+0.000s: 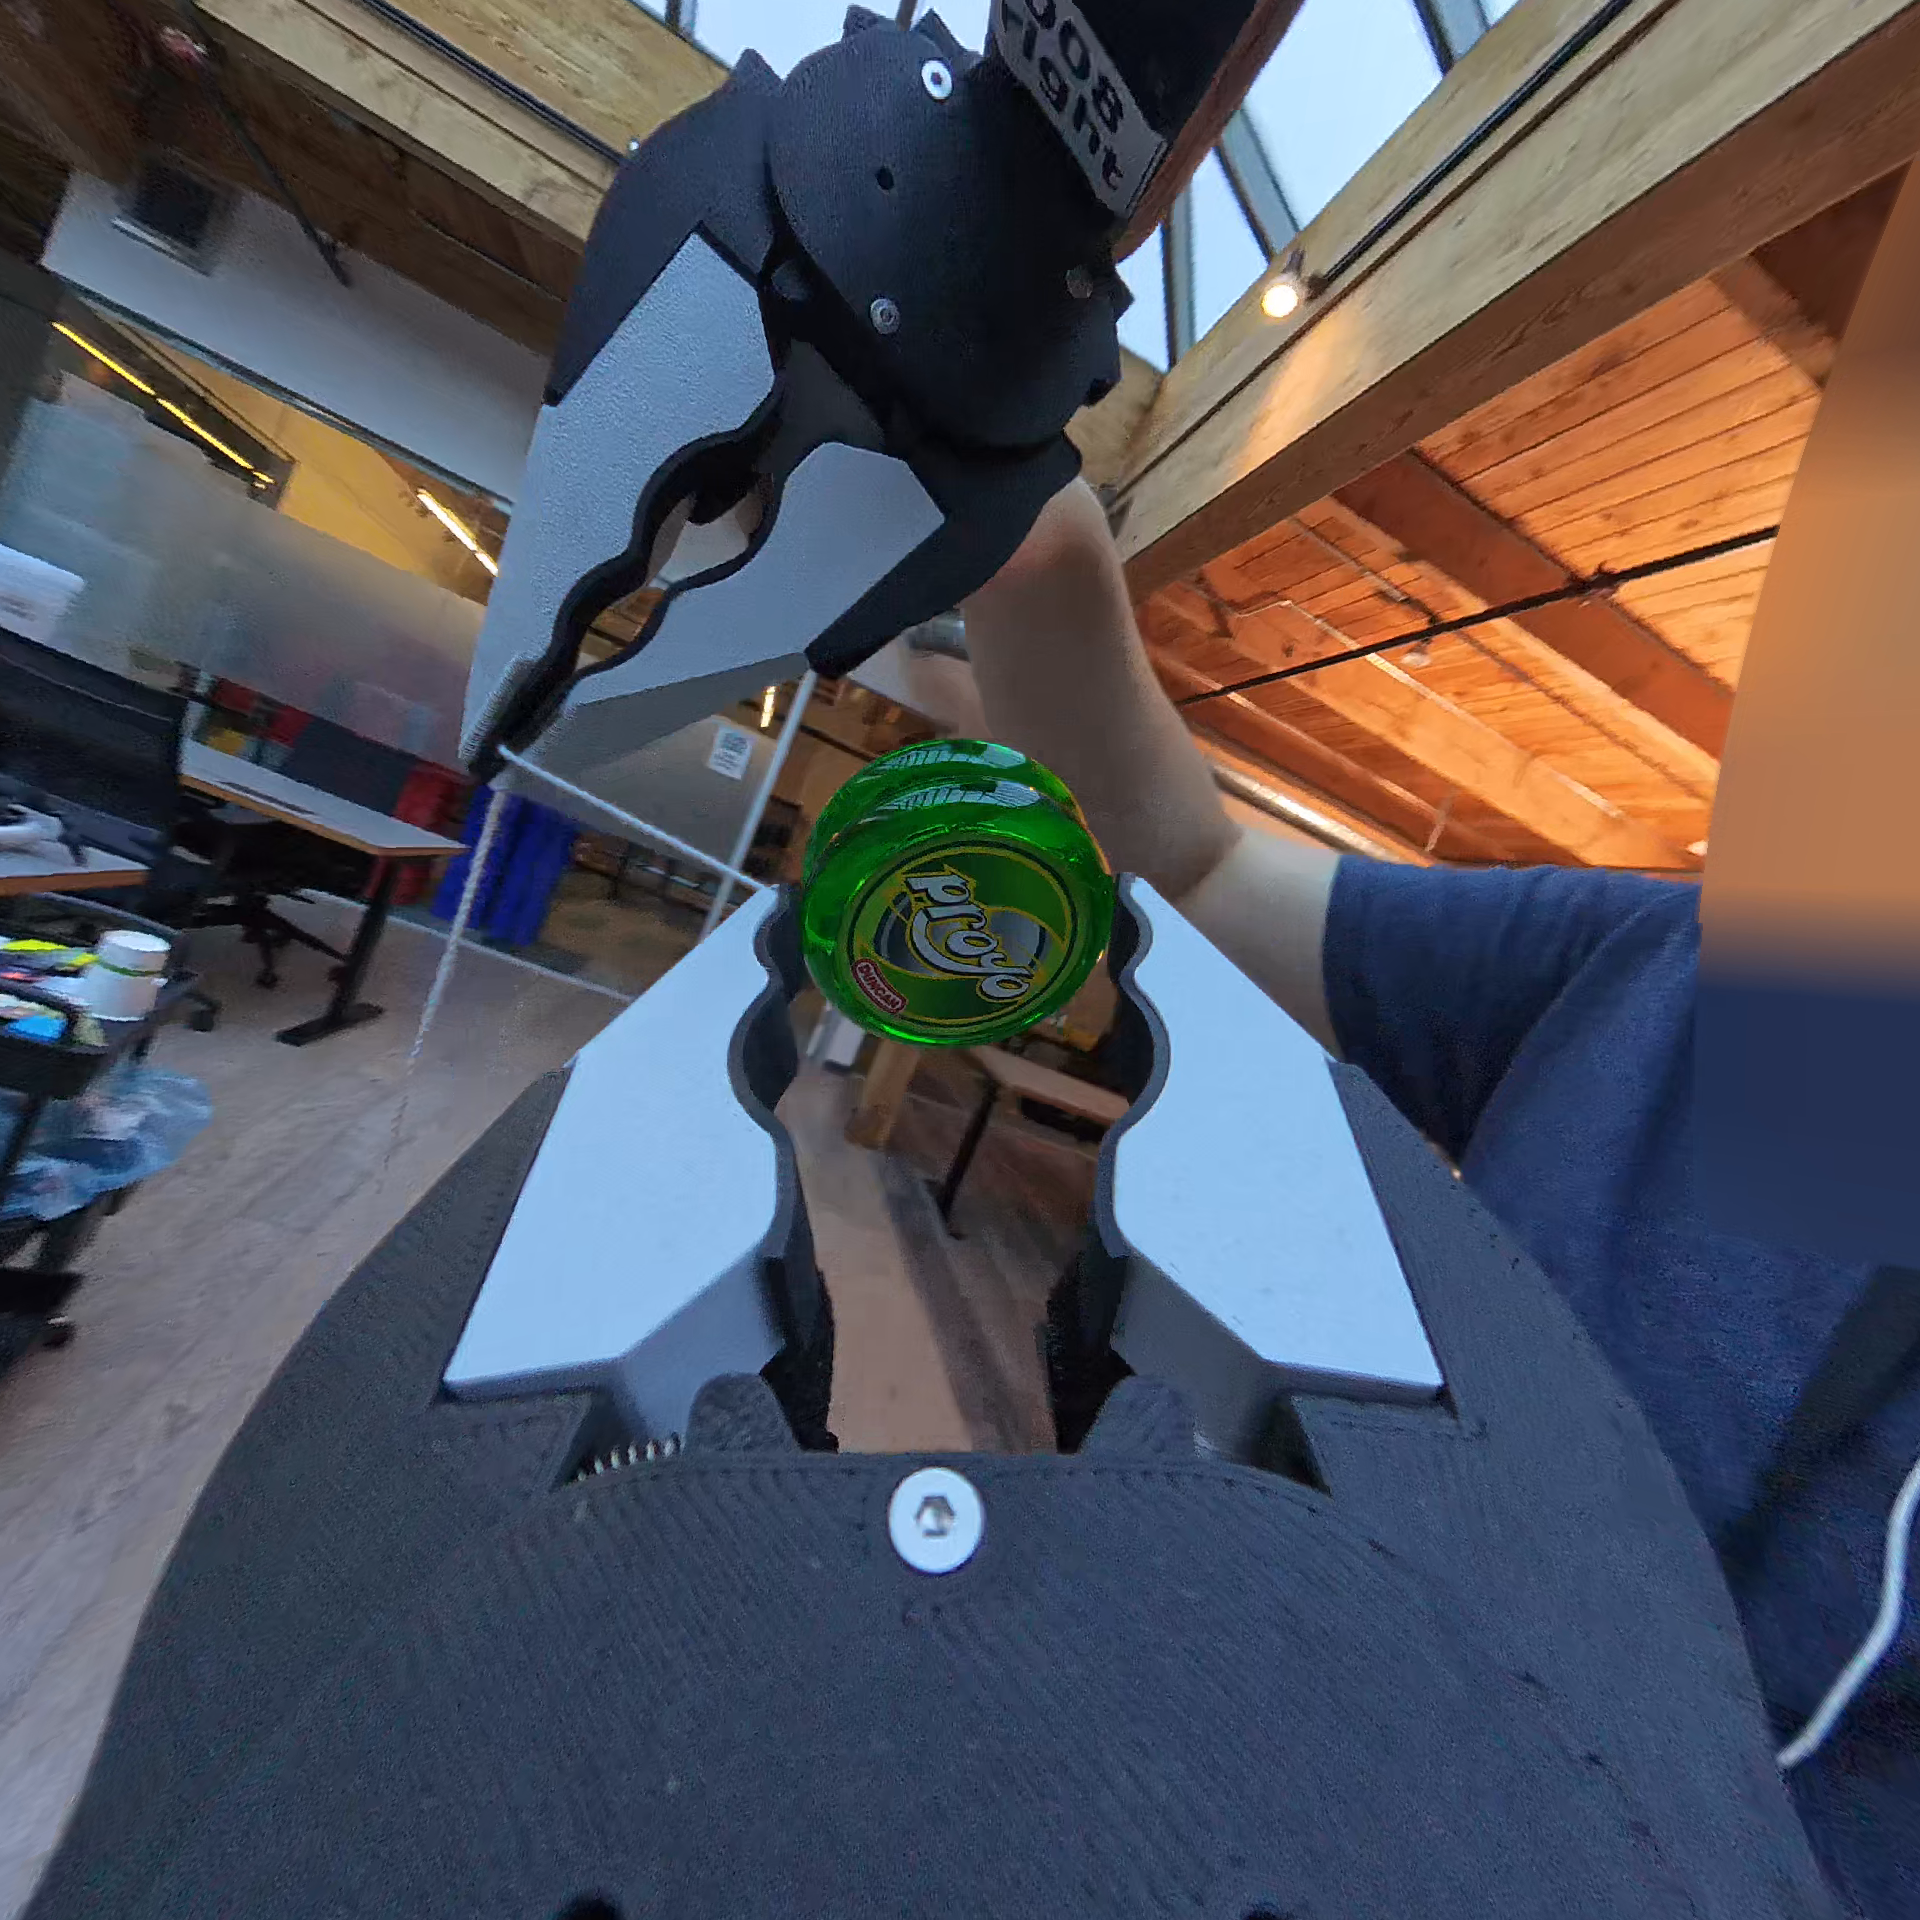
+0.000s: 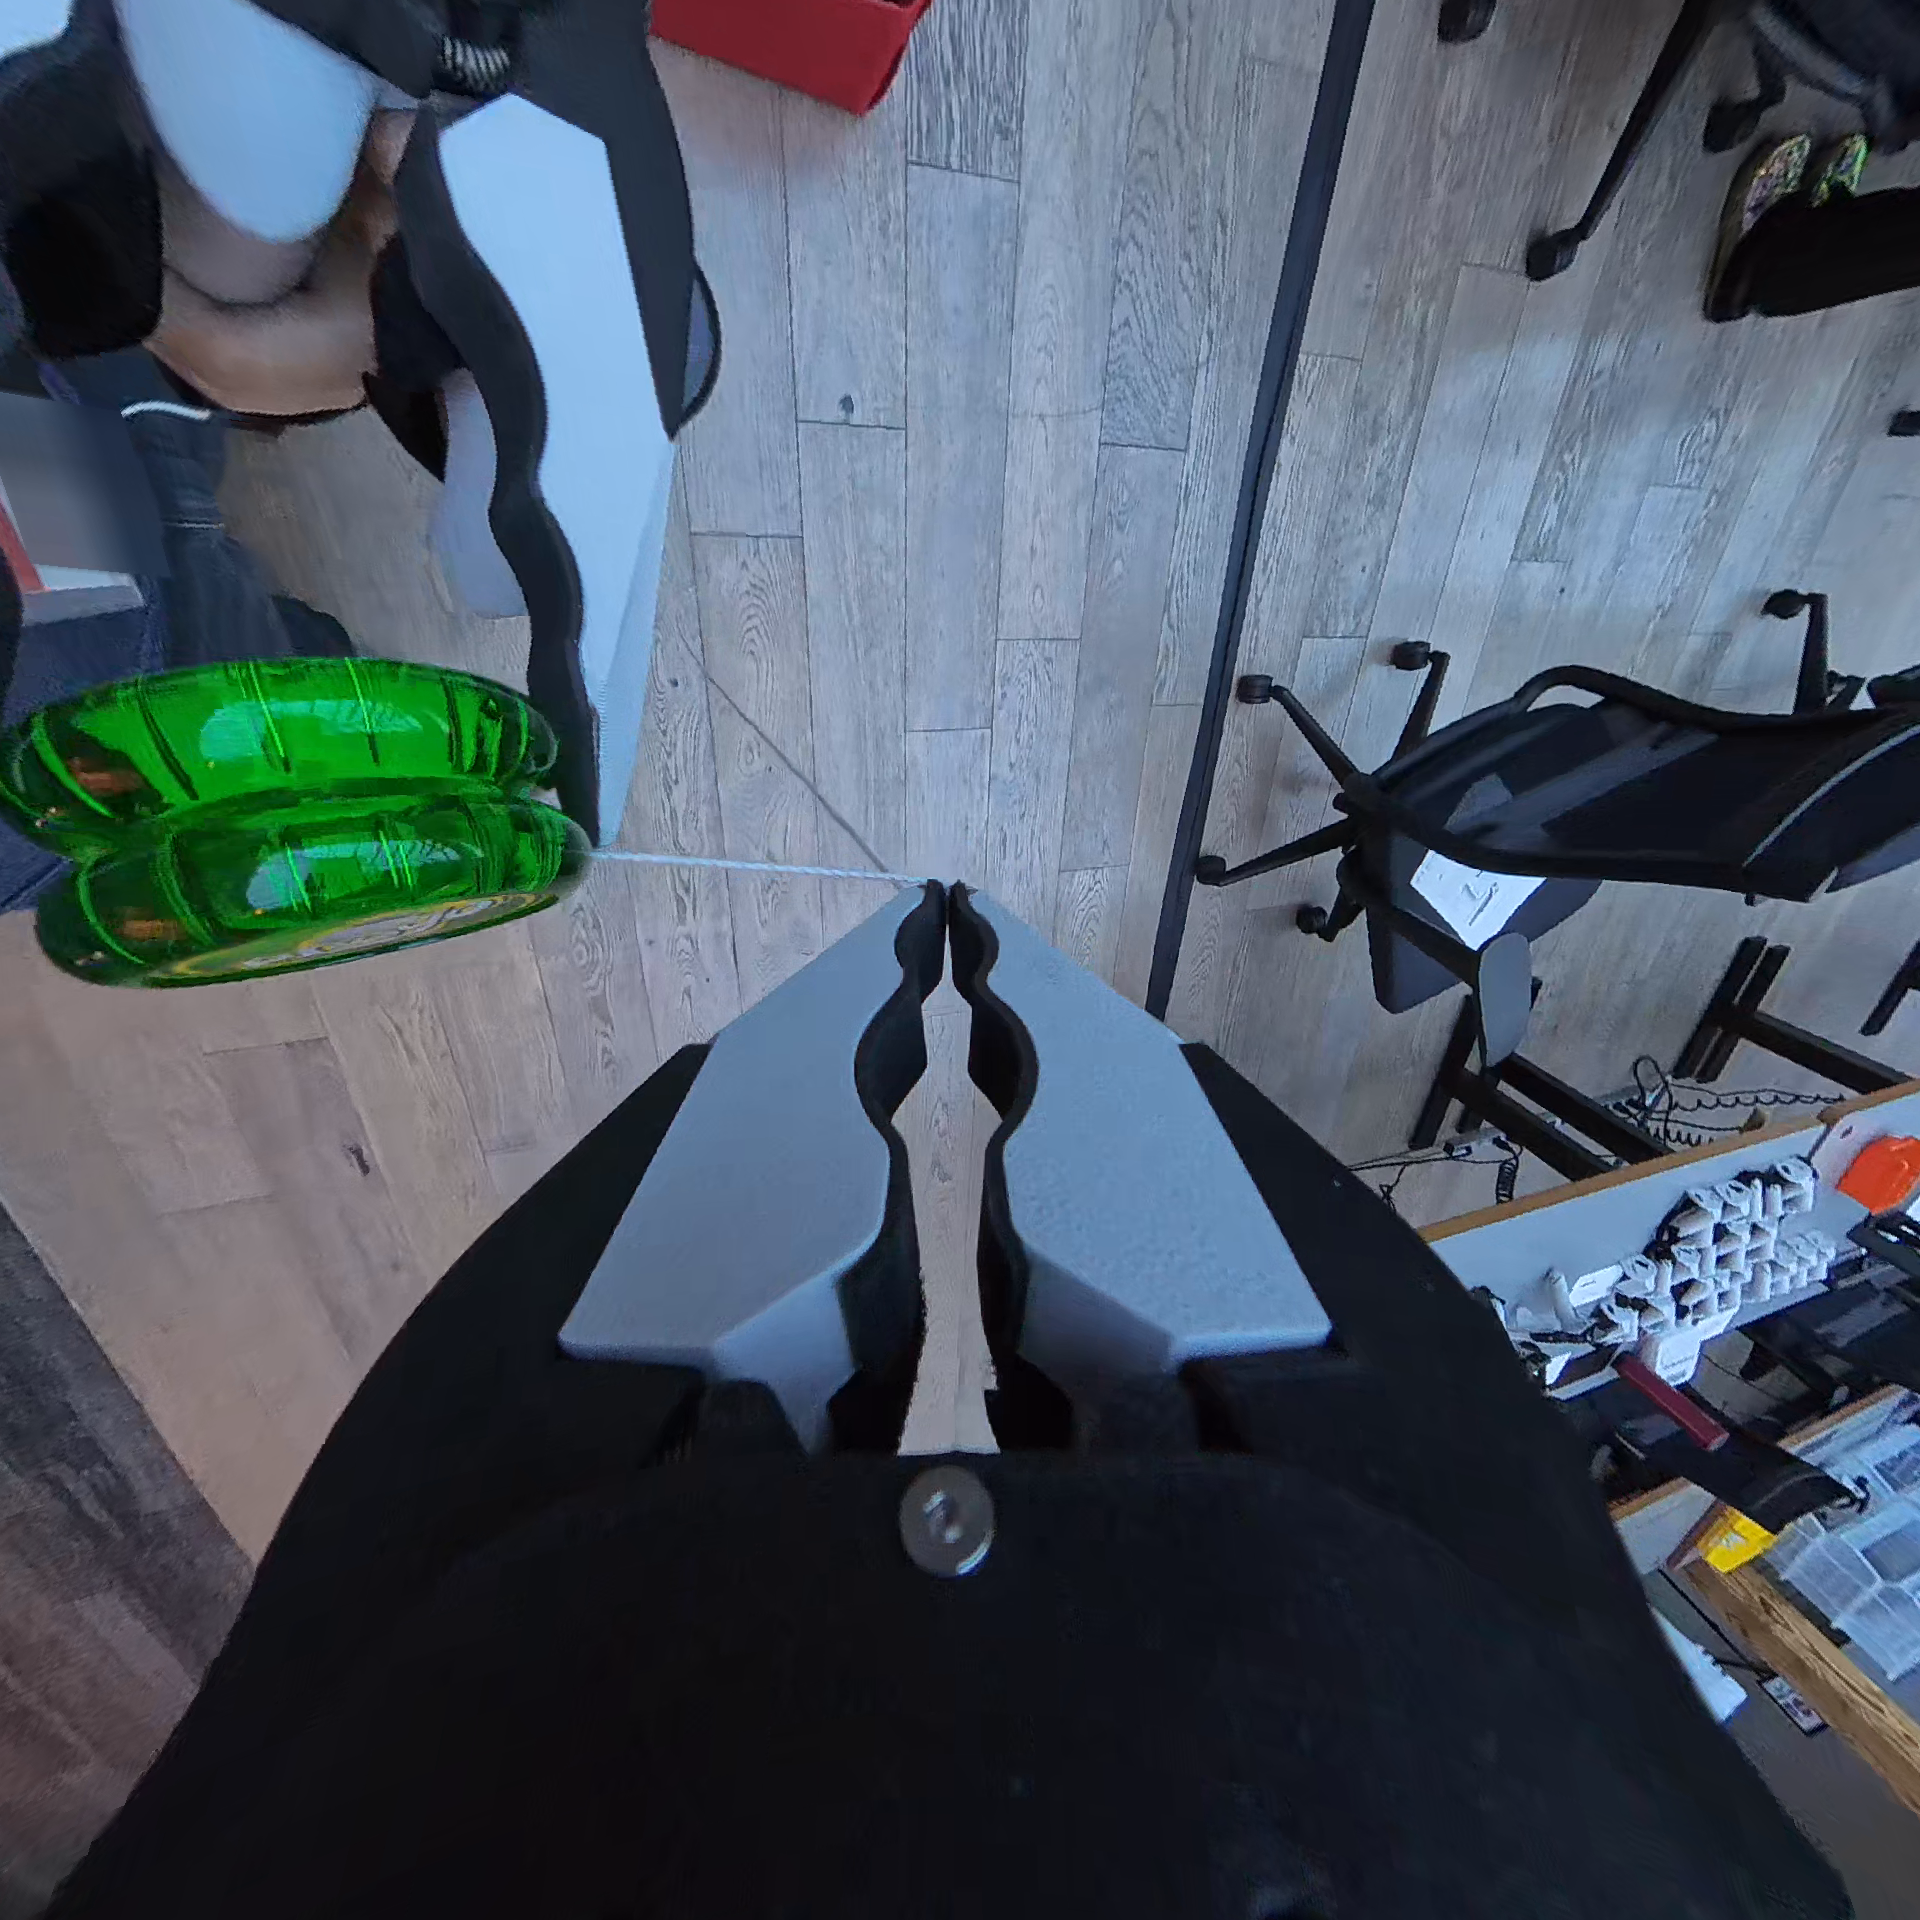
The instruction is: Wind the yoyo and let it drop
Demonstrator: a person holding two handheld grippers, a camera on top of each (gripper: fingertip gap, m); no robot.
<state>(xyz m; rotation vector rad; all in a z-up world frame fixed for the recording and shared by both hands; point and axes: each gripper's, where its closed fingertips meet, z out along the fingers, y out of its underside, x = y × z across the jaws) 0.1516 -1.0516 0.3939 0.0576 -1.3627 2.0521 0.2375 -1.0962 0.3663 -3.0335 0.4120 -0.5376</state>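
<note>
Grey plank floor [image 2: 1039,416] lies below; right claw [image 2: 945,891] pinches string [image 2: 748,864], left claw [image 1: 951,914] seemingly clasps green yoyo [image 1: 951,899].

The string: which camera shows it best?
The right wrist view: the string runs taut from the green yoyo to the shut right gripper. The left wrist view shows it thinner, with a loose tail hanging.

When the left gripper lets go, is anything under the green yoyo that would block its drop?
Nothing visible does. The translucent green plastic yoyo sits between the left gripper's tips, its white string pinched in the shut right gripper. Below it the right wrist view shows only bare grey wood-plank floor.
</note>
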